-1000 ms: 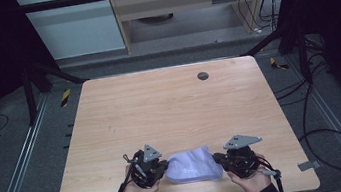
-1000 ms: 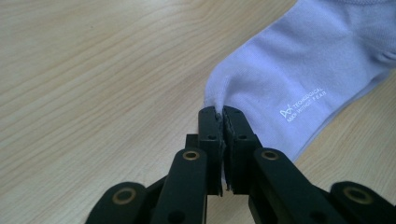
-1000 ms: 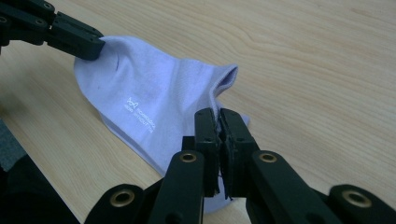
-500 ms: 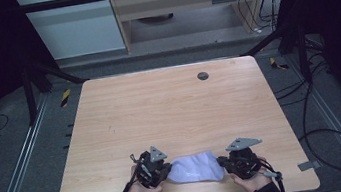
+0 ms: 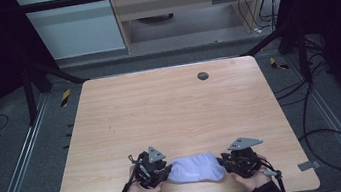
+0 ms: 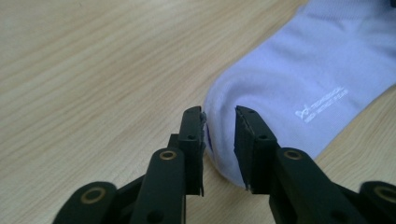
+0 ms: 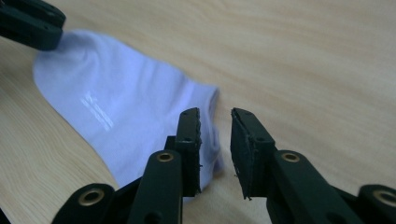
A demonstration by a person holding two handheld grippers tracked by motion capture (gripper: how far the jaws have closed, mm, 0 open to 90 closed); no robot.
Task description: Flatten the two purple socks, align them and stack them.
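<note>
- The sock lies flat between your two claws, at the near edge of the table.
- Your left claw has its jaws apart, straddling the sock's rounded end, cloth between them but not clamped.
- Your right claw is apart too, its jaws just at the cuff edge, gripping nothing.
- One claw at each end: that looks set for pinching both ends together, to lift or stretch it.
- A dark disc sits well beyond both claws.
</note>
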